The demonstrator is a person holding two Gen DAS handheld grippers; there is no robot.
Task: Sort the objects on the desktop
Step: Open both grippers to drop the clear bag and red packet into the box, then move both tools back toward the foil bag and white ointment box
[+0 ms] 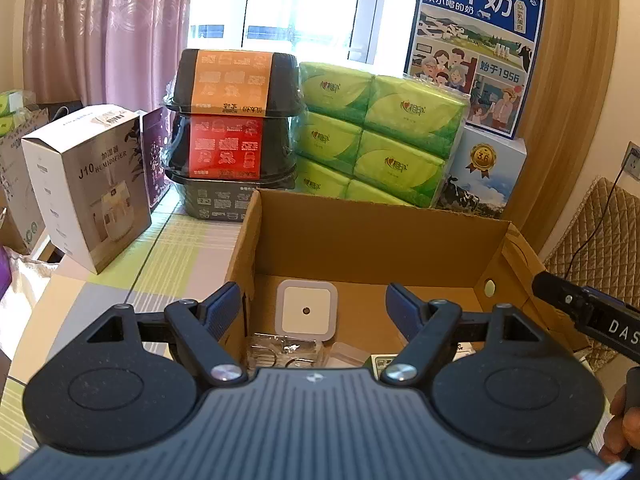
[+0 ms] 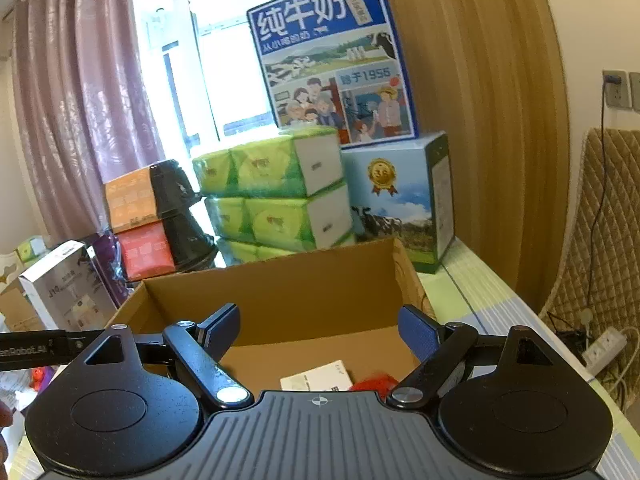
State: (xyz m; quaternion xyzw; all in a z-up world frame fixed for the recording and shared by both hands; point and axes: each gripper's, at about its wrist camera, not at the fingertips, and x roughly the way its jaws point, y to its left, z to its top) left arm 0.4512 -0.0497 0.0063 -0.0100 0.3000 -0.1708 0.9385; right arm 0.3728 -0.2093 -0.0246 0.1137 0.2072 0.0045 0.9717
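Cardboard box is faced by both grippers, jaws apart and empty. White square device inside is seen only from the left; red item, half-hidden, only from the right.

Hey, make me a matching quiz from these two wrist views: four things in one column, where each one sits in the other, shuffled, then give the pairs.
Things
1. white square night light
2. humidifier box
3. green tissue packs
4. blue milk carton box

Places
A. stacked behind the cardboard box
B. on the cardboard box floor
C. on top of the cow-print box
D. on the table left of the cardboard box

Pairs: 1-B, 2-D, 3-A, 4-C
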